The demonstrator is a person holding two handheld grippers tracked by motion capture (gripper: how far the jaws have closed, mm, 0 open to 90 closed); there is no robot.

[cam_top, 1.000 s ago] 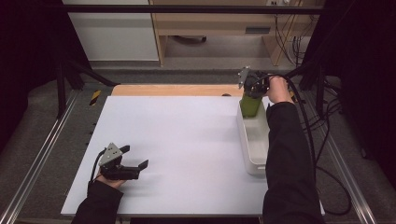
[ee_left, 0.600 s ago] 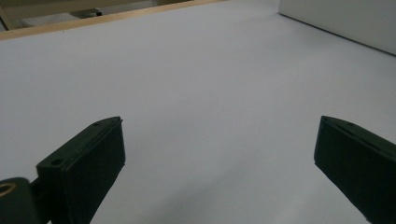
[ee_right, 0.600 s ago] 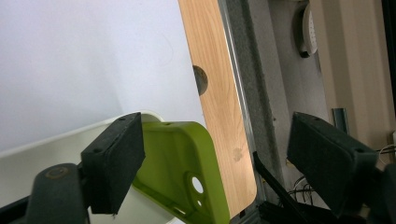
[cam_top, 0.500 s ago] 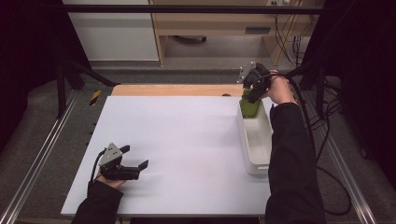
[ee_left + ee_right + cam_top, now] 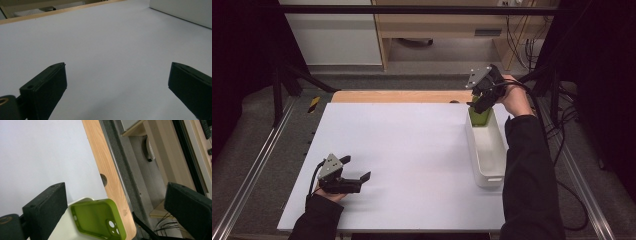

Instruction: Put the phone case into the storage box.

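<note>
A lime-green phone case (image 5: 480,116) stands on end at the far end of a long white bin (image 5: 488,150) on the right side of the table. Just above it, my right gripper (image 5: 479,102) hovers with its jaws wide apart. Those jaws have just been opening, and the pads touch nothing. In the right gripper view the phone case (image 5: 98,220) shows its hollow inside and camera cut-outs, leaning in the bin (image 5: 62,230) below the right gripper (image 5: 116,192). My left gripper (image 5: 357,168) rests open near the table's front left, and in its own view the left gripper (image 5: 117,72) has only white tabletop between its jaws.
The white tabletop (image 5: 412,150) ends in a wooden strip (image 5: 402,96) at the far edge, with a small hole (image 5: 103,179) in it. Metal rails run along both sides. Cables hang at the back right, behind the person's right sleeve (image 5: 527,170).
My right gripper has let go of the green phone case, opened its jaws and risen up and back from the bin. The case stays in the bin. The left gripper has not moved.
</note>
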